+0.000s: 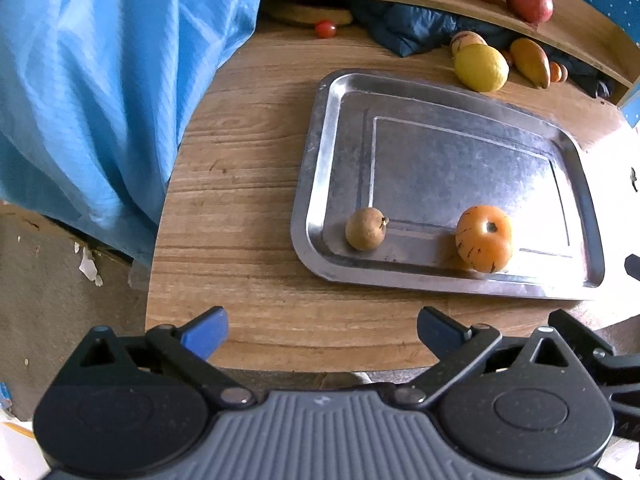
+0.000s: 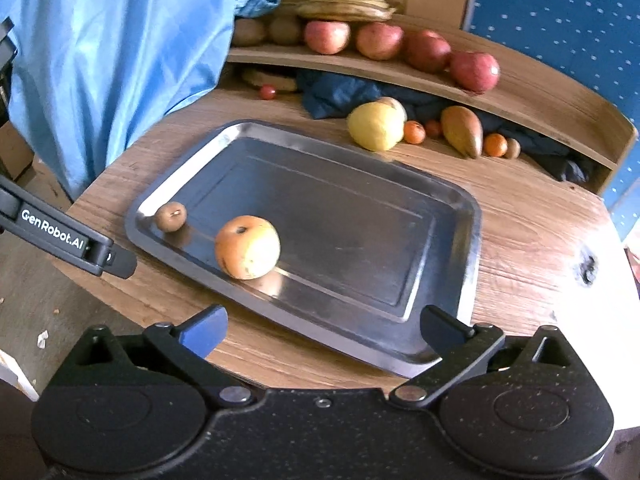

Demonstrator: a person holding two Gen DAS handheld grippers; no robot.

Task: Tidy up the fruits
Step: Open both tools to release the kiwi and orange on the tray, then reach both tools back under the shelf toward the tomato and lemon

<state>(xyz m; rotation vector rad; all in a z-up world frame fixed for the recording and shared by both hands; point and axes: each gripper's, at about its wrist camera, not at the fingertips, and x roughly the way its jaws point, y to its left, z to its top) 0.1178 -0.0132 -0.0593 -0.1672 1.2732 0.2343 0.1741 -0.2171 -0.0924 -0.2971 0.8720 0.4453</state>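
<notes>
A steel tray [image 1: 460,140] [image 2: 320,184] lies on the wooden table. On its near end sit a small brown fruit [image 1: 366,228] [image 2: 171,216] and an orange speckled round fruit [image 1: 485,238] [image 2: 247,247], apart from each other. My left gripper [image 1: 322,330] stands open over the table's near edge, nothing between its fingers. My right gripper [image 2: 322,330] is open too, above the tray's near corner, empty. A finger of the left gripper [image 2: 68,242] shows at the left of the right wrist view.
Behind the tray lie a yellow lemon [image 1: 481,68] [image 2: 375,126], a brown pear [image 2: 462,131], small oranges [image 2: 414,132] and a cherry tomato [image 1: 325,29]. A curved wooden shelf [image 2: 520,92] carries red apples [image 2: 475,71] and bananas [image 2: 348,0]. Blue cloth [image 1: 100,80] hangs at left.
</notes>
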